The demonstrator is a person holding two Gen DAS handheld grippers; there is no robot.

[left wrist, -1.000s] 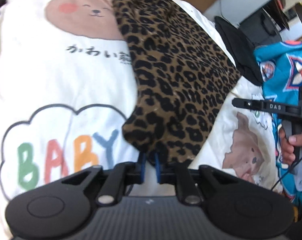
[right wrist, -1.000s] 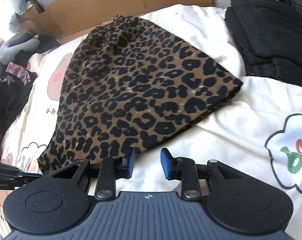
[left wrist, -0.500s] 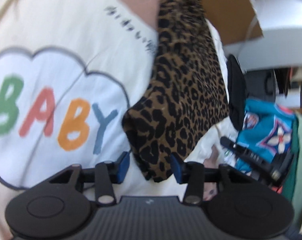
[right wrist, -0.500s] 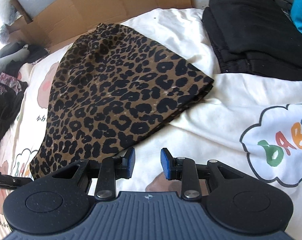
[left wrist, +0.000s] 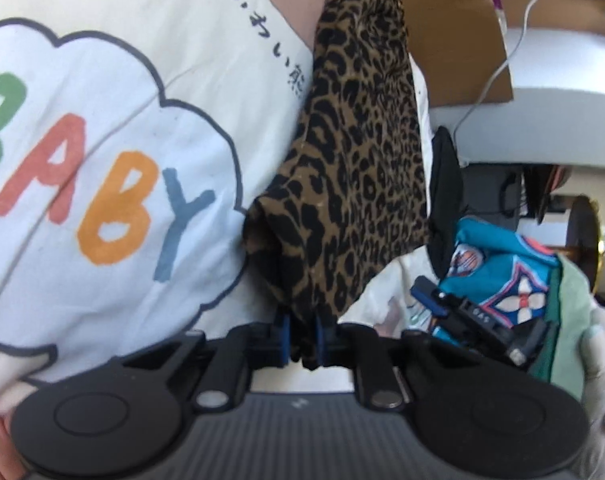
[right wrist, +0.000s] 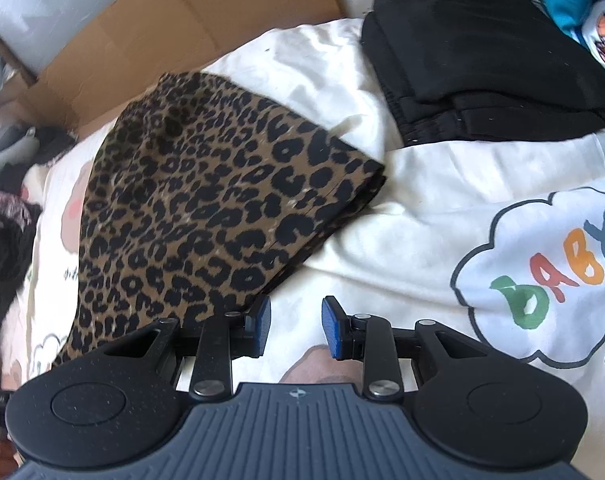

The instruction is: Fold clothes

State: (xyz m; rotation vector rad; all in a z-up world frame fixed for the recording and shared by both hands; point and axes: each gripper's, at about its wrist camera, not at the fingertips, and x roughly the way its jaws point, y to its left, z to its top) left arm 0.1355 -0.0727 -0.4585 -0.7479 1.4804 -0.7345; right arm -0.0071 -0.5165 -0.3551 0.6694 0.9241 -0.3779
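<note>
A folded leopard-print garment (right wrist: 206,208) lies on a white printed bed sheet (right wrist: 422,184). In the left wrist view the leopard-print garment (left wrist: 362,160) stretches away from me, and its near corner is bunched and lifted off the sheet (left wrist: 182,52). My left gripper (left wrist: 302,338) is shut on that corner, with cloth showing between the blue pads. My right gripper (right wrist: 294,326) is open just right of the garment's near edge. Its left pad (right wrist: 260,318) is beside the cloth and nothing is between its fingers.
A stack of folded black clothes (right wrist: 482,60) sits at the back right of the sheet. Flattened cardboard (right wrist: 182,32) lines the far side. A blue patterned garment (left wrist: 502,280) lies to the right, dark clothes (right wrist: 6,216) to the left. A white cable (left wrist: 498,76) hangs by the cardboard.
My left gripper was open around the leopard garment's corner half a second ago and has now shut on it and lifted it. The right gripper shifted slightly right, still open.
</note>
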